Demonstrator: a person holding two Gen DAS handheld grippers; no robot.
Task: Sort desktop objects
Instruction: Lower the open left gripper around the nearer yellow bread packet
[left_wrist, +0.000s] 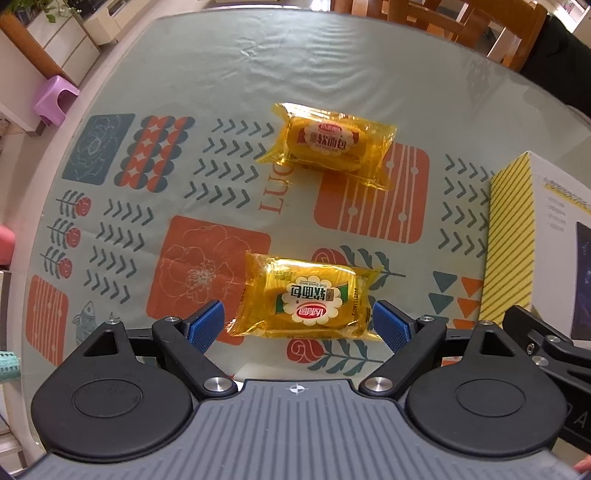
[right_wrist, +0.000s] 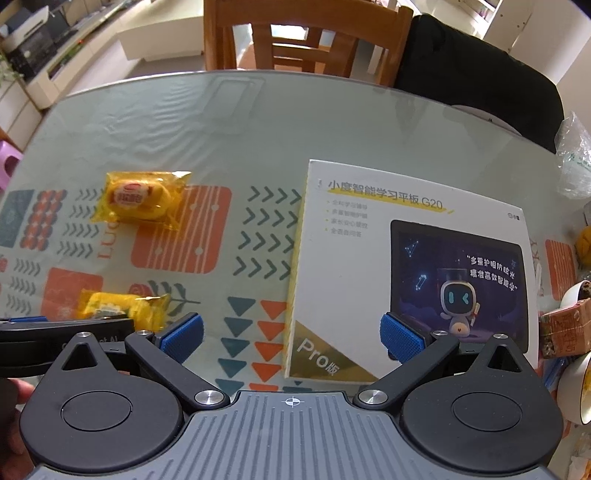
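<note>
The left gripper (left_wrist: 298, 324) is spread wide, its blue pads (left_wrist: 206, 325) standing on either side of the near bread packet (left_wrist: 306, 300) without touching it. That yellow packet lies flat on the counter (left_wrist: 229, 74), right between the fingers and just ahead of them. Straight beyond it, well apart, lies a second bread packet (left_wrist: 328, 146) of the same yellow wrapping, resting partly on an orange square of the patterned cloth. To the right of the left gripper stands the edge of a white box (left_wrist: 535, 236) with a yellow striped side.

The right gripper (right_wrist: 291, 338) is also spread wide and holds nothing. Its right pad (right_wrist: 402, 341) hovers over the near end of the white box (right_wrist: 369, 258), which lies flat on the counter with a tablet picture on its lid; its left pad is over bare cloth just beside the box's edge. To the left of this gripper the near bread packet (right_wrist: 122, 308) shows partly behind the other tool, and the second bread packet (right_wrist: 142, 199) lies farther ahead and to the left. Beyond the counter stands a wooden chair (right_wrist: 306, 33).
</note>
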